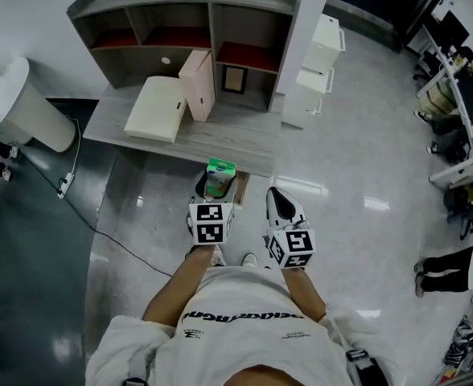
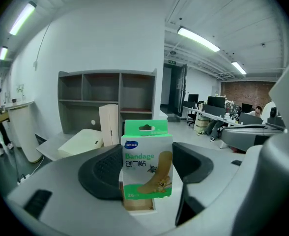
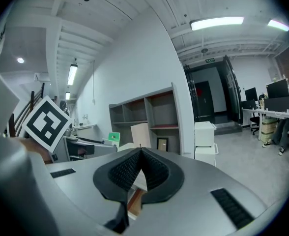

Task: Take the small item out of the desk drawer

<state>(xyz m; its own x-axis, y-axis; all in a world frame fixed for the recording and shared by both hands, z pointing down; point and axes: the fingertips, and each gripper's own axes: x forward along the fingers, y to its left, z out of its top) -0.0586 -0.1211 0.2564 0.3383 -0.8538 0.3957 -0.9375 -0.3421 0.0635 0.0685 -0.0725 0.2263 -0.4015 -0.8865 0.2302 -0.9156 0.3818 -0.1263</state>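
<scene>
A green and white bandage box [image 1: 219, 175] stands upright between the pads of my left gripper [image 1: 218, 186], which is shut on it. In the left gripper view the box [image 2: 147, 159] fills the gap between the two black pads [image 2: 102, 173]. It is held in front of the grey desk [image 1: 220, 139], above a small wooden drawer [image 1: 241, 186] that sticks out under the desk's front edge. My right gripper [image 1: 280, 203] hovers just to the right. Its jaws [image 3: 140, 168] are shut with nothing between them. The box's green top [image 3: 114, 137] also shows in the right gripper view.
On the desk lie a flat cream case [image 1: 156, 109] and an upright pink box [image 1: 198, 83], below a hutch of open shelves [image 1: 184, 30]. A white drawer cabinet [image 1: 317, 63] stands right of the desk. A white round table [image 1: 27, 111] and a floor cable [image 1: 100, 232] are left.
</scene>
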